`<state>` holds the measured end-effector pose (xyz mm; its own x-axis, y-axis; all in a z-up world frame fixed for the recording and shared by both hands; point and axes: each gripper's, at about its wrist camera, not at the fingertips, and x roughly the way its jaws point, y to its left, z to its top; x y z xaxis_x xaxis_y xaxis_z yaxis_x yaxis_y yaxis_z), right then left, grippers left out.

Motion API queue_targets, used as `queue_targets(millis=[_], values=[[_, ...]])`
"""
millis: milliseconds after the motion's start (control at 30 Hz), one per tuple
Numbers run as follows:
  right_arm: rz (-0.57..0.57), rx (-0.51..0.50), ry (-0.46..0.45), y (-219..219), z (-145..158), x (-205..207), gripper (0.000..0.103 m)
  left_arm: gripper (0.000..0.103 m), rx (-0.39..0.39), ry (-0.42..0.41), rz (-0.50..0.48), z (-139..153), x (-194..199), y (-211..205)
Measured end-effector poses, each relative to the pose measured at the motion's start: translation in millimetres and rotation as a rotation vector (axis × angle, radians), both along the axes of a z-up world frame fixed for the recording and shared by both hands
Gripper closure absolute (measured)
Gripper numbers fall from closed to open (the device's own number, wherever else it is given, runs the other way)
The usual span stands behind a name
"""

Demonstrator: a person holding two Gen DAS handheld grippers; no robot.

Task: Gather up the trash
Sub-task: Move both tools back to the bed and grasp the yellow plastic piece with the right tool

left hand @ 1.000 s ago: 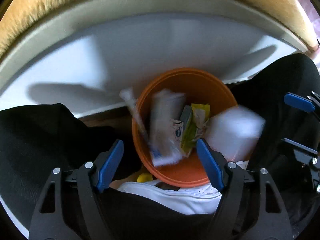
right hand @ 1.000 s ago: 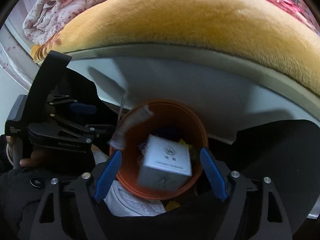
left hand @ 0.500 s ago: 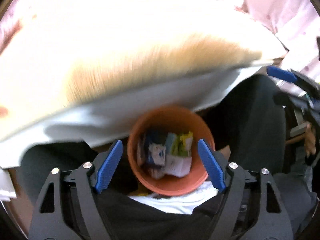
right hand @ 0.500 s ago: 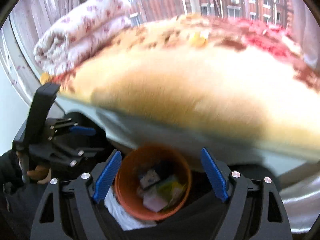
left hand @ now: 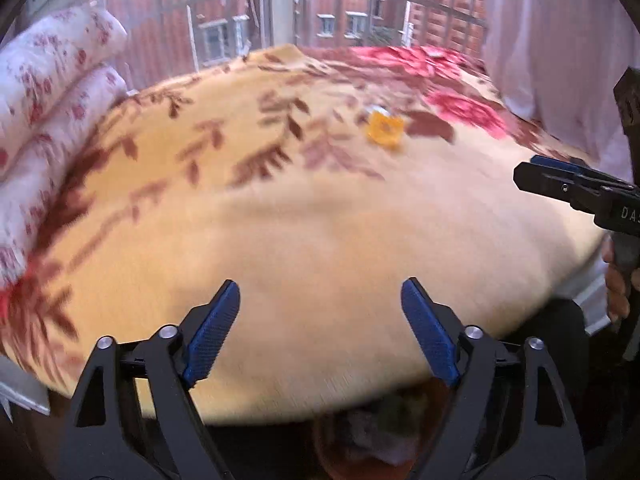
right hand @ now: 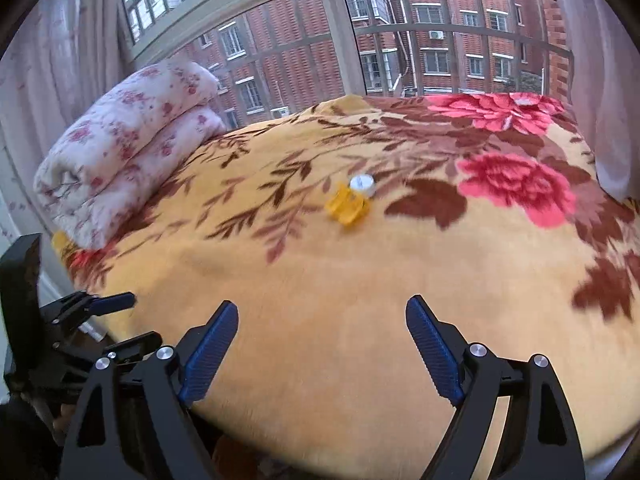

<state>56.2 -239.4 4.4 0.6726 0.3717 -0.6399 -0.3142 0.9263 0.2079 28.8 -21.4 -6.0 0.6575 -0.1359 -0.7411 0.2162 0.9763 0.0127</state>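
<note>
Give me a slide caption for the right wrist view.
Open right gripper faces yellow wrapper and white cap on floral blanket.

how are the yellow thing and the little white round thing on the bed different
The yellow piece is yellow and irregular, crumpled-looking; the white round piece is white and disc-shaped, like a cap. The yellow piece looks larger and lies nearer the cameras, while the white round piece sits just behind it. Both rest on the floral blanket, close together, beyond both open claws and untouched.
</note>
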Motion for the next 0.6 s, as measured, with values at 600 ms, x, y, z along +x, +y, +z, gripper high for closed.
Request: queue_targets(millis=[600], values=[[-0.313, 0.192, 0.229, 44, -42, 163, 0.012, 0.013, 0.062, -0.032, 0.221, -17, 120, 43]])
